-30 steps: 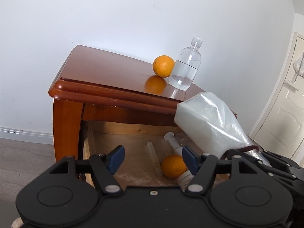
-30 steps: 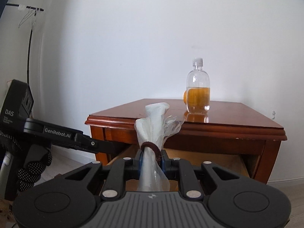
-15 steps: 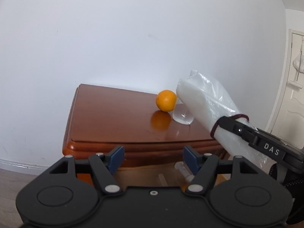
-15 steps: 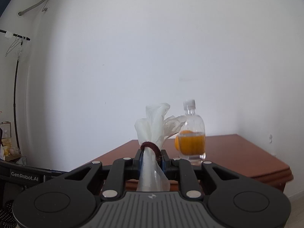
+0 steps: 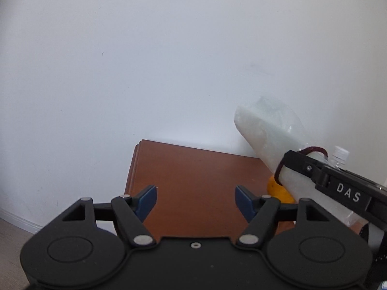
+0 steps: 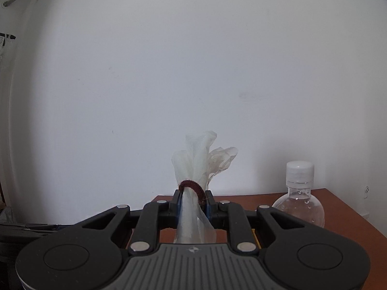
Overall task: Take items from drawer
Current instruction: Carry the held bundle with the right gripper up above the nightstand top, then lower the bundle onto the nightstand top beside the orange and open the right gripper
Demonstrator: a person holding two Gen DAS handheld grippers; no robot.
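My right gripper (image 6: 193, 199) is shut on the neck of a white plastic bag (image 6: 193, 169) tied with a dark red band. In the left wrist view the bag (image 5: 268, 135) hangs in the air over the brown wooden table (image 5: 193, 176), held by the right gripper (image 5: 302, 166). My left gripper (image 5: 196, 199) is open and empty above the tabletop. An orange (image 5: 280, 192) on the table is partly hidden behind the bag. A clear bottle (image 6: 298, 198) stands on the table to the right of the bag; its cap also shows in the left wrist view (image 5: 339, 153). The drawer is out of view.
A white wall (image 5: 169, 72) stands close behind the table. The floor and skirting board (image 5: 14, 220) show at lower left. The table's right part (image 6: 350, 217) lies beyond the bottle.
Both grippers have risen: the open drawer and its contents have dropped out of view. The right gripper has lifted the bag from the drawer front to above the tabletop.
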